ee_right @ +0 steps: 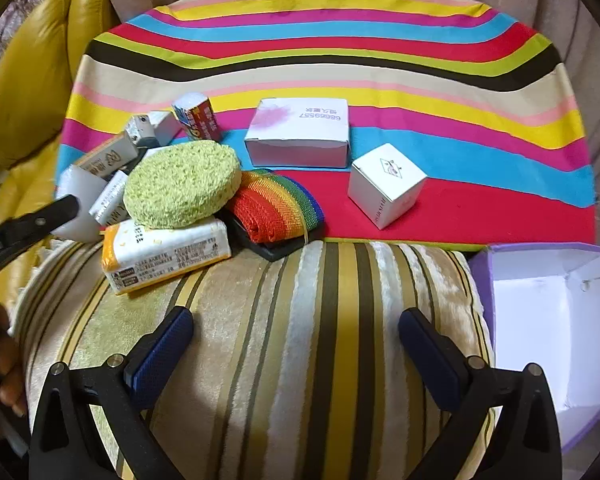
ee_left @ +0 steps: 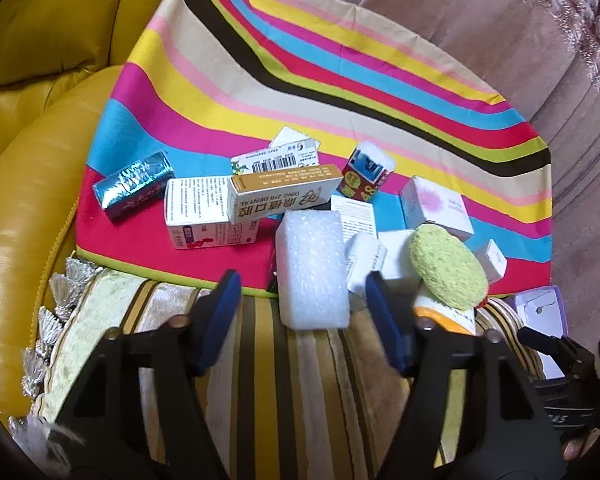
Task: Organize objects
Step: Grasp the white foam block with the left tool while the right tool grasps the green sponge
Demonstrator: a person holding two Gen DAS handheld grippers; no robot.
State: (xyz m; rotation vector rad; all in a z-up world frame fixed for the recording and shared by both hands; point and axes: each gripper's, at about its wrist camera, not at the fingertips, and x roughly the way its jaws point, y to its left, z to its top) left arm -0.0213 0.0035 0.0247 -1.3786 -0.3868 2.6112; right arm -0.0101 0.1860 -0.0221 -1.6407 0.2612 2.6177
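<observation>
My left gripper (ee_left: 302, 284) hangs open over the striped cushion (ee_left: 260, 380). The near end of a white foam block (ee_left: 312, 256) lies between its blue pads, with a gap on each side. To the block's right a green sponge (ee_left: 448, 268) rests on an orange-and-white tissue pack (ee_left: 440, 314). My right gripper (ee_right: 296, 320) is wide open above the cushion (ee_right: 300, 360), with nothing between its fingers. Ahead of it to the left lie the sponge (ee_right: 182, 184), the tissue pack (ee_right: 164, 256) and a rainbow strap (ee_right: 276, 210). An open purple box (ee_right: 548, 320) stands at its right.
On the rainbow-striped cloth (ee_left: 300, 80) lie a gold dental box (ee_left: 280, 198), a white medicine box (ee_left: 204, 216), a blue foil roll (ee_left: 134, 184), a red pack (ee_left: 364, 176), a pink-printed white box (ee_right: 300, 132) and a small white cube box (ee_right: 386, 186). A yellow leather sofa (ee_left: 40, 160) borders the left.
</observation>
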